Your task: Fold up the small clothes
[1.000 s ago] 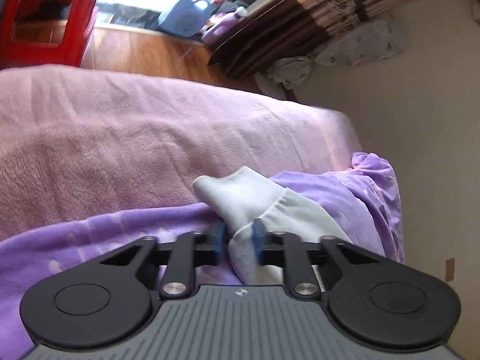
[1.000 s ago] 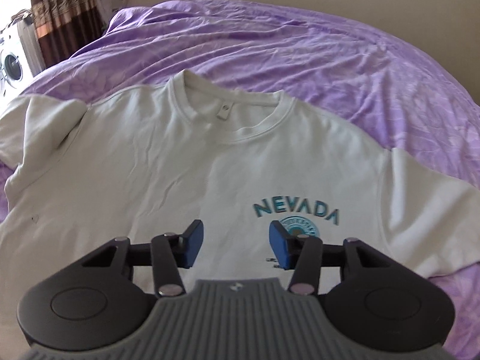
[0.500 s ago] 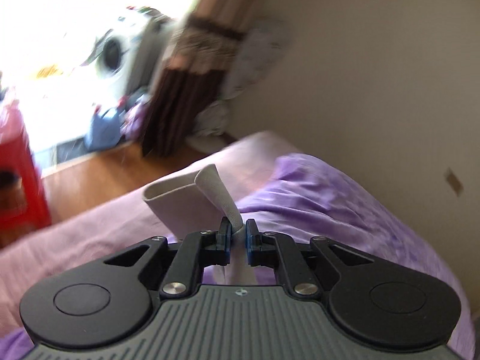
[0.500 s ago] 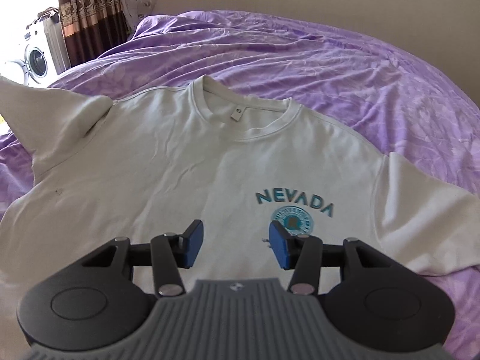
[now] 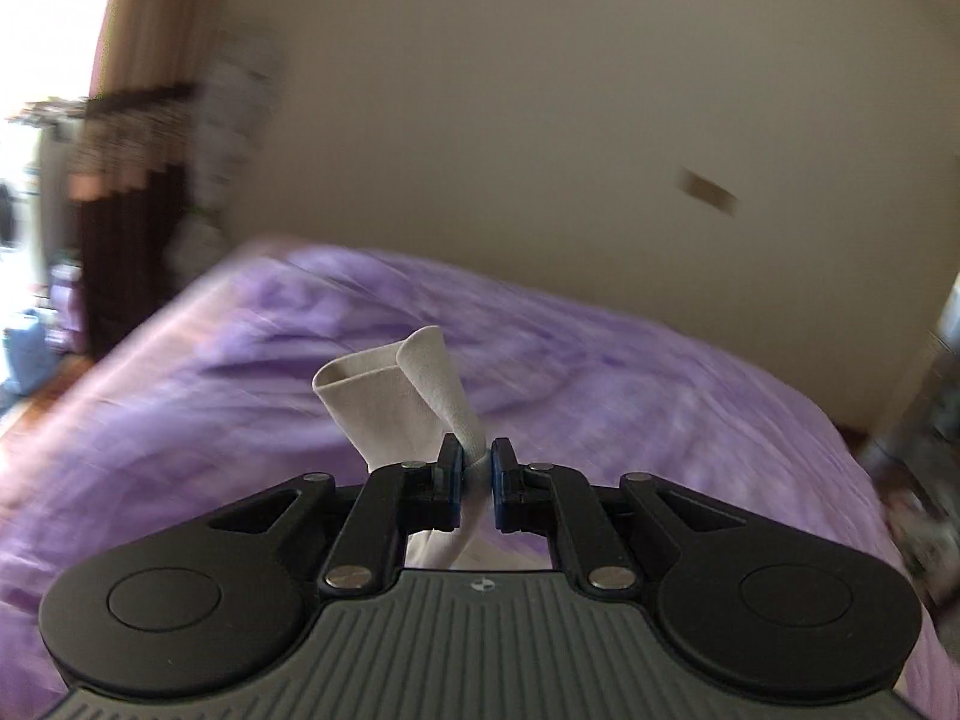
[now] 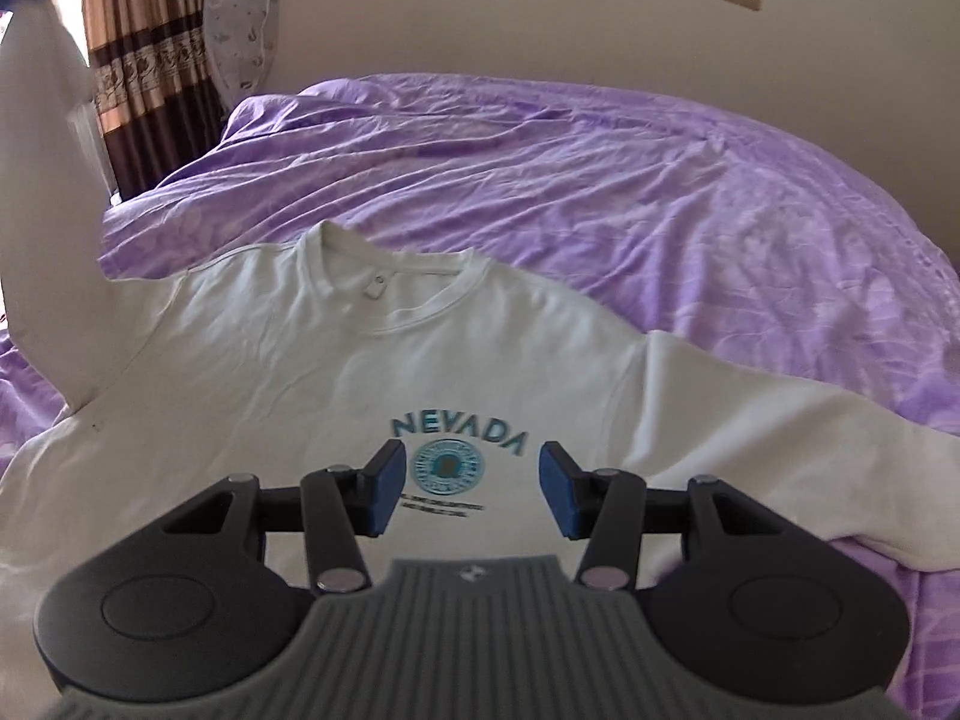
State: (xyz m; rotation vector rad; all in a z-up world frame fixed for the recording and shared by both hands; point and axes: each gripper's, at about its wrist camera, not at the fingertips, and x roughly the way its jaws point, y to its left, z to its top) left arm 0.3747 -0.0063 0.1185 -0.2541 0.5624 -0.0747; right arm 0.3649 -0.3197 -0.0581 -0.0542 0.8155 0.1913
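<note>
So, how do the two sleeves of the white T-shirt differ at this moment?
The left sleeve is lifted high off the purple bedcover; the right sleeve lies flat on it. The left gripper is shut on the left sleeve; the right gripper is open, holding nothing. Both sleeves are plain white.

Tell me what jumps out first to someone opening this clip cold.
The white NEVADA T-shirt spread face up on the purple bedspread fills the right wrist view, with the open right claw hovering over its blue print. Its sleeve is pinched in the left claw and lifted off the bed, at far left in the right wrist view.
</note>
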